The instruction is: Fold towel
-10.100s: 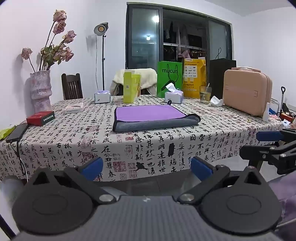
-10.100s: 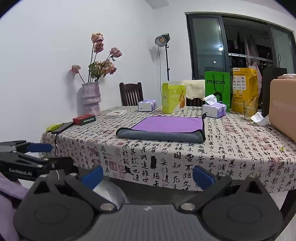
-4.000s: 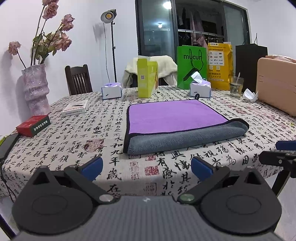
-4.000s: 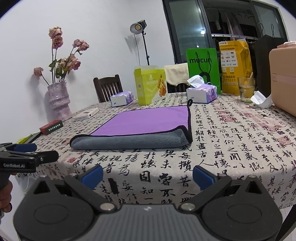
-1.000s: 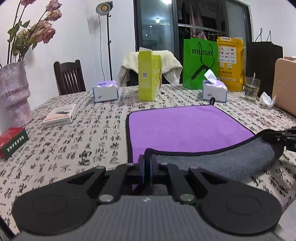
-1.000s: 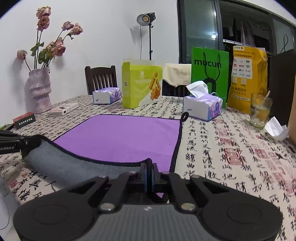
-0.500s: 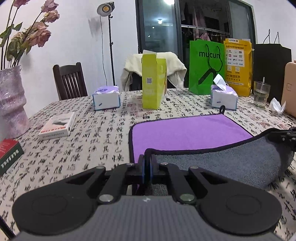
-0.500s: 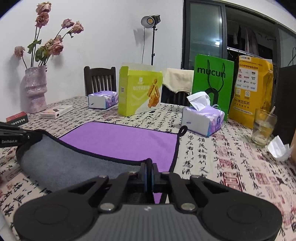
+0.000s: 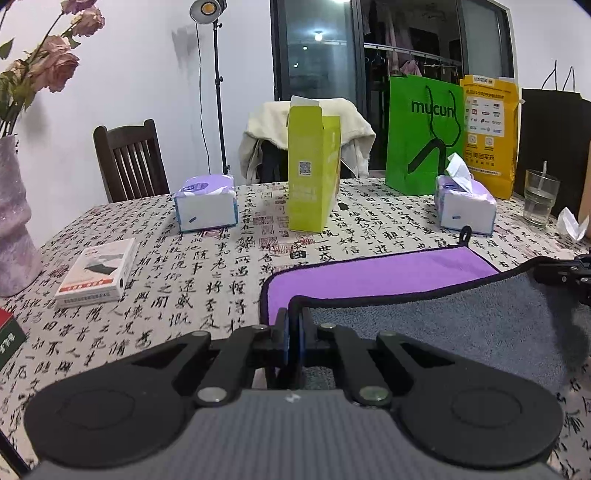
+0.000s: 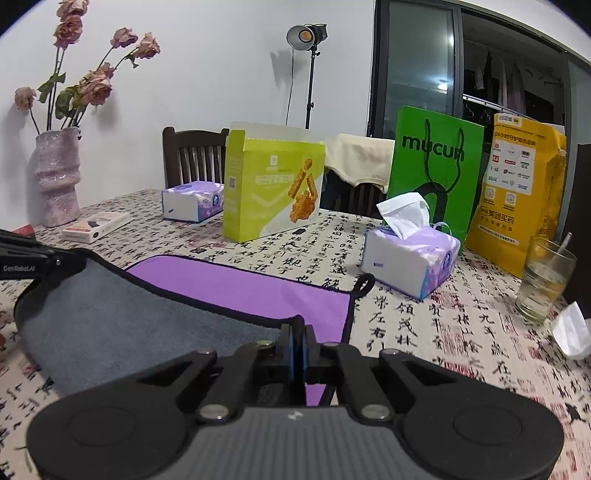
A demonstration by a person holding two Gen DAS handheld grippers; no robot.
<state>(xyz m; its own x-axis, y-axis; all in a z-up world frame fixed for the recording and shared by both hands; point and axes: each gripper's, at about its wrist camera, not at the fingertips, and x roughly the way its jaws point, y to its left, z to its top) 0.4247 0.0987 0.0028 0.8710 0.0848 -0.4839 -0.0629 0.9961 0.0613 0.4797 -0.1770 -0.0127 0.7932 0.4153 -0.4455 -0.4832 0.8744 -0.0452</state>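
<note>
Towel [image 9: 424, 325]: soft, limp, light.
Left gripper [image 9: 293, 334] and right gripper [image 10: 296, 345] jaws each pinch a near corner, gray underside sagging between.

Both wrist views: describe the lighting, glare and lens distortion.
Left wrist view: the lit studio lamp casts its own shadow on the wall, a ceiling light glares in the dark window, and black fisheye corners frame the picture. Right wrist view: the same lamp glows, the window frame bows, and the towel stays sharp while the gripper body fills the bottom.
</note>
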